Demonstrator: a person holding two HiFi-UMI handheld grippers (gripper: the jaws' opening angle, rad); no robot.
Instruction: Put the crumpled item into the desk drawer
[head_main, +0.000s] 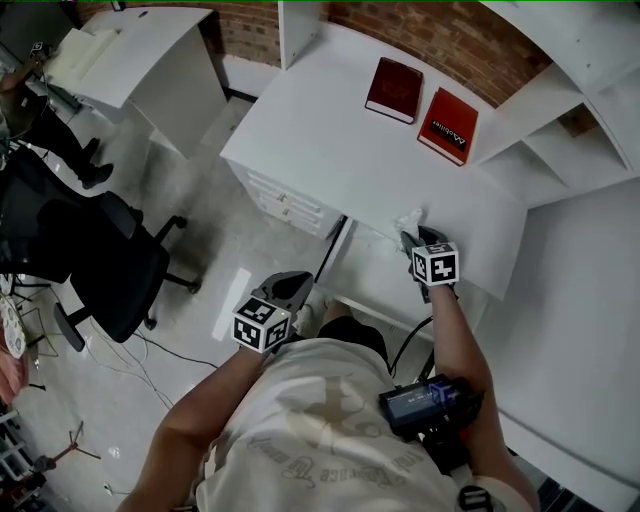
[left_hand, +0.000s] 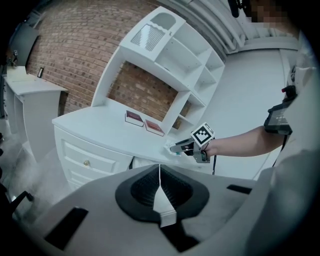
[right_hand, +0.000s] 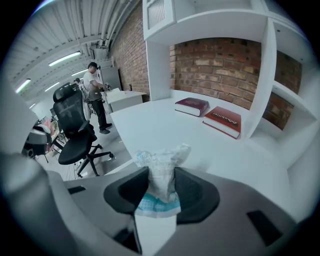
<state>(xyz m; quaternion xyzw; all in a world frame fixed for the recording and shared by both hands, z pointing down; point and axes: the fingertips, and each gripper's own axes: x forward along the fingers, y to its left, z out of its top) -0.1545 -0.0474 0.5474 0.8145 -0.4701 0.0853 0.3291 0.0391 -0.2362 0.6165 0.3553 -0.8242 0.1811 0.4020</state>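
Note:
The crumpled item (right_hand: 161, 172), a white wad with a light blue printed edge, is pinched between the pads of my right gripper (right_hand: 160, 192). In the head view that gripper (head_main: 410, 238) hangs over the front edge of the white desk (head_main: 330, 140), the wad (head_main: 410, 219) sticking out ahead of it. The left gripper view shows the right gripper (left_hand: 177, 148) and wad (left_hand: 168, 148) just above the desk edge. My left gripper (left_hand: 160, 185) is shut and empty, held low in front of the desk (head_main: 295, 287). The desk drawers (head_main: 285, 205) (left_hand: 85, 161) are closed.
Two red books (head_main: 394, 89) (head_main: 447, 124) lie at the back of the desk. White shelving (head_main: 570, 130) rises on the right. A black office chair (head_main: 100, 260) stands on the floor to the left, near a second white desk (head_main: 140, 60). A person (right_hand: 95, 95) stands far off.

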